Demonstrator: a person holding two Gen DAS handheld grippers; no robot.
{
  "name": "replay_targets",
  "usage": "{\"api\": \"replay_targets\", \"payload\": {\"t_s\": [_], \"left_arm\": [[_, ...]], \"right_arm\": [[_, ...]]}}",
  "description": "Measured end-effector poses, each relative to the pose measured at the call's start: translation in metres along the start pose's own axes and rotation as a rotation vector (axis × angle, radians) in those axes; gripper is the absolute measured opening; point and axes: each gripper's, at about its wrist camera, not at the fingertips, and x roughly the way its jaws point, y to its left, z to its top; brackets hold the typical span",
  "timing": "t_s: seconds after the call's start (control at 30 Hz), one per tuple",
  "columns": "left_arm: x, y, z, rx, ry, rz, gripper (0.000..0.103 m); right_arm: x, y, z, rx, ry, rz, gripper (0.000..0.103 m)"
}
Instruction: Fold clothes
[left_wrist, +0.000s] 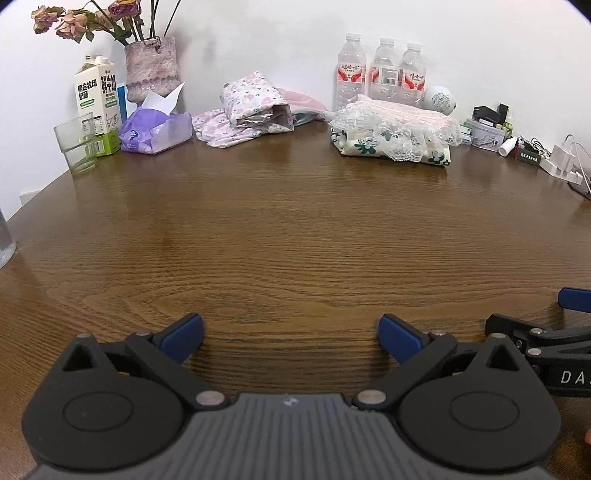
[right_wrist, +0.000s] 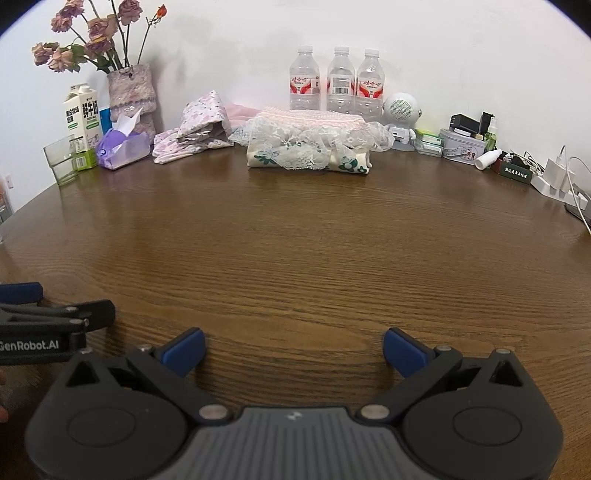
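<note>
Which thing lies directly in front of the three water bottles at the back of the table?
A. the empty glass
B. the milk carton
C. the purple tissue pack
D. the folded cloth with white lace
D: the folded cloth with white lace lies just in front of the three water bottles, while both grippers, left gripper and right gripper, are open over the bare table.

Left gripper (left_wrist: 290, 338) with blue fingers (left_wrist: 183, 336) spread wide over bare wooden bench (left_wrist: 295, 240), holding nothing, right gripper (left_wrist: 554, 321) beside it at frame edge, folded floral clothes (left_wrist: 255, 107) and lace-trimmed folded garment (left_wrist: 395, 134) near the back wall
</note>
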Motion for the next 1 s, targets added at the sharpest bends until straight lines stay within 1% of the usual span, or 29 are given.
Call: {"api": "replay_targets", "payload": {"t_s": [0.23, 0.5, 1.0], "left_arm": [[0.0026, -0.0019, 0.0021, 0.008, 0.0, -0.008, 0.103], [0.0019, -0.0036, 0.001, 0.033, -0.001, -0.035, 0.103], [0.0028, -0.0033, 0.0013, 0.015, 0.0, -0.013, 0.103]], "right_arm": [[0.001, 0.0026, 0.0002, 0.007, 0.0, -0.01, 0.103], [0.0007, 0.006, 0.001, -0.009, 0.0, 0.014, 0.103], [0.006, 0.0062, 0.0051, -0.03, 0.001, 0.039, 0.103]]}}
